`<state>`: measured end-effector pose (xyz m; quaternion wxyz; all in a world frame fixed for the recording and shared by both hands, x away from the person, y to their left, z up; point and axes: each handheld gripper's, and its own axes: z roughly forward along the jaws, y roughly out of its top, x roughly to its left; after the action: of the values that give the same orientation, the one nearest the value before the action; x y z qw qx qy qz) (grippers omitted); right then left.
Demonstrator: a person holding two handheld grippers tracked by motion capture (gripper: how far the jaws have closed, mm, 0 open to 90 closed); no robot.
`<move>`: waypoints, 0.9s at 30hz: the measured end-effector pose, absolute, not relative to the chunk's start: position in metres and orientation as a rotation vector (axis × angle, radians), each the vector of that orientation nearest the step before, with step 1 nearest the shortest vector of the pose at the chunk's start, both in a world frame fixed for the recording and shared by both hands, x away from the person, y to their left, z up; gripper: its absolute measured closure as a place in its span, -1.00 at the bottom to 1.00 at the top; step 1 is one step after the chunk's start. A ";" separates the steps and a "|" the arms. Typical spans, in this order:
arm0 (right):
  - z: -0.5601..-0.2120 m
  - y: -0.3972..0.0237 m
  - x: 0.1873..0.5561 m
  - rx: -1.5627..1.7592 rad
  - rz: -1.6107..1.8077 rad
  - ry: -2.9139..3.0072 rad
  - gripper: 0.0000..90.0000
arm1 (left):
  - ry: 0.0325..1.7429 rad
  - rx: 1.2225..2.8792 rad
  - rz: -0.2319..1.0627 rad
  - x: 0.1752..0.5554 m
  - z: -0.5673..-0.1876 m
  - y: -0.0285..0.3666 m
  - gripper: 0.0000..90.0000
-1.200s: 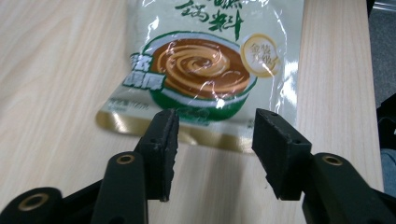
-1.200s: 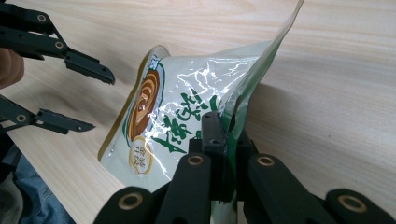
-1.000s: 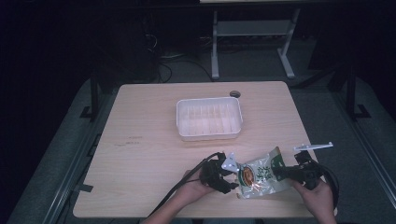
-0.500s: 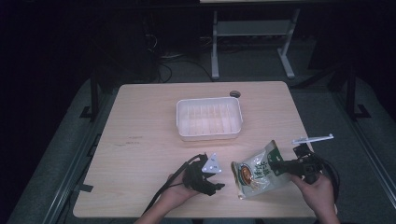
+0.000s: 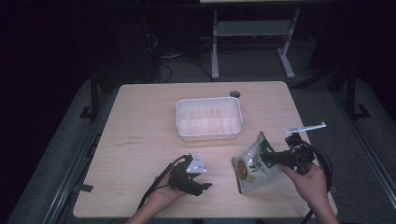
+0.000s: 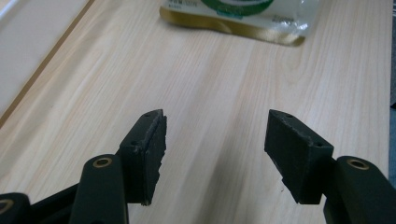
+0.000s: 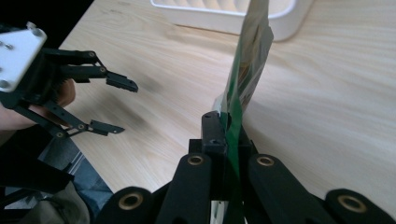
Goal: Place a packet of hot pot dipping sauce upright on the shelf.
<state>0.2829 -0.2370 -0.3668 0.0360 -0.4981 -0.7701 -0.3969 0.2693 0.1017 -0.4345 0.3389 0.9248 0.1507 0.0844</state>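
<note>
I hold the green snack pouch (image 5: 254, 164) by its top edge in my right gripper (image 7: 229, 122), both jaws clamped flat on the film, so it hangs tilted with its bottom corner near or on the table (image 5: 140, 116) (I can't quite tell which from above). My left gripper (image 6: 215, 135) has just been opening, nothing between its 2 jaws, and sits low beside the pouch, pointing toward it. I judge this the carry step: next I need to lift the pouch across and set it into the white tray (image 5: 209, 135) behind it. My right wrist is level, palm inward.
</note>
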 end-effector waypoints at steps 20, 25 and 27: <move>-0.332 -0.208 0.309 -1.482 -1.260 -2.328 1.00 | 0.495 2.375 0.237 0.267 -0.441 0.148 -0.18; -0.320 -0.198 0.319 -1.476 -1.260 -2.334 1.00 | 0.522 2.370 0.248 0.267 -0.443 0.159 -0.20; -0.317 -0.194 0.323 -1.478 -1.257 -2.333 1.00 | 0.524 2.366 0.251 0.267 -0.444 0.161 -0.22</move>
<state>0.3230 -0.1943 -0.3173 0.0535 -0.4864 -0.7678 -0.4137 0.2665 0.1614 -0.4439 0.3454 0.9113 0.2020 0.0968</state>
